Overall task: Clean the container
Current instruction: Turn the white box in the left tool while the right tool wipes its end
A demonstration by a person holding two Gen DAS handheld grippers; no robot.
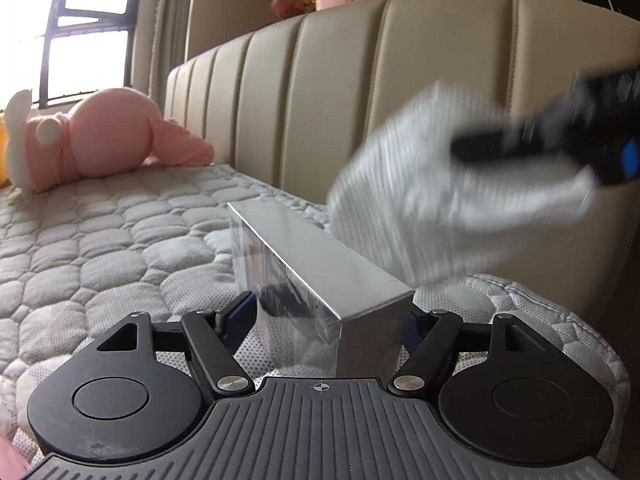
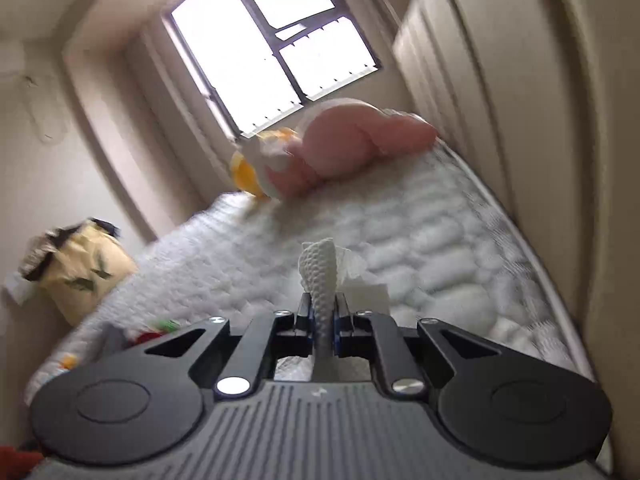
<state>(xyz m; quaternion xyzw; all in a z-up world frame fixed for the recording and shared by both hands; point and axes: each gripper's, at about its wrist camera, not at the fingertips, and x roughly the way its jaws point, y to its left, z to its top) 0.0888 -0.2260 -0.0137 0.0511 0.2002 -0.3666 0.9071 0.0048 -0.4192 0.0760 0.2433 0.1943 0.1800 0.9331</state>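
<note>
A shiny silver rectangular container lies lengthwise on the quilted mattress. My left gripper is shut on its near end, one finger against each long side. In the left wrist view my right gripper is blurred at the upper right, above and to the right of the container, and a white paper towel hangs from it over the far end. In the right wrist view the right gripper is shut on the embossed white paper towel, which sticks up between the fingers.
A pink plush toy lies at the far end of the mattress under the window. A beige padded headboard runs along the right side. A yellow bag stands beside the bed.
</note>
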